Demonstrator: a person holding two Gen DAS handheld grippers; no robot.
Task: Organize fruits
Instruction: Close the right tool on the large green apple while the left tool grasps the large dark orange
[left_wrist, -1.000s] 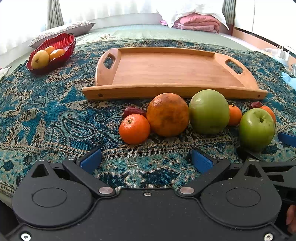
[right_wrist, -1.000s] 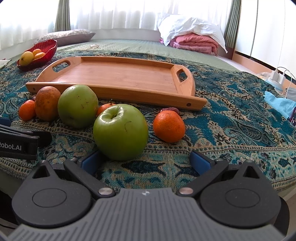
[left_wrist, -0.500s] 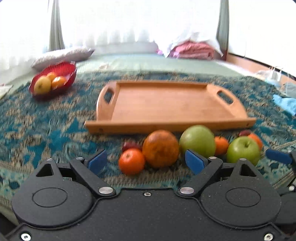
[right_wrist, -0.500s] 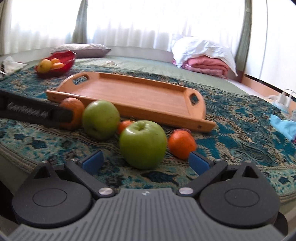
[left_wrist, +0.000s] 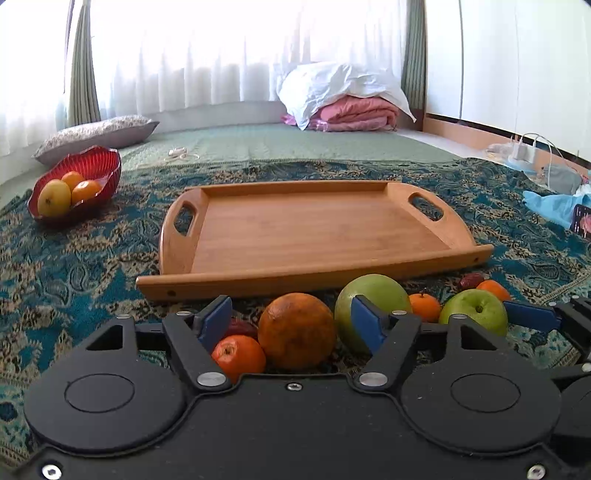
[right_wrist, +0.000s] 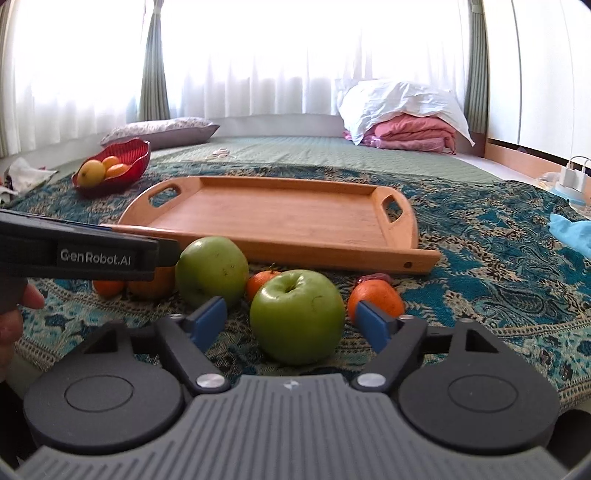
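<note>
far left on the patterned cloth (left_wrist: 85, 266) sits a red bowl (left_wrist: 103, 166) with yellow and orange fruit. the wooden tray (left_wrist: 306, 229) lies empty mid-scene, fruit lined along its near edge. the left gripper (left_wrist: 291, 321) has just been closing; its blue pads flank a small tangerine (left_wrist: 236, 354) and a big mottled orange (left_wrist: 295, 336), seemingly not yet pressing, though the near side is hidden. a large green fruit (left_wrist: 384, 291) sits just right. the right gripper (right_wrist: 291, 317), jaws also just closing, brackets a green apple (right_wrist: 297, 314) with gaps either side. another tangerine (right_wrist: 376, 295) lies right.
</note>
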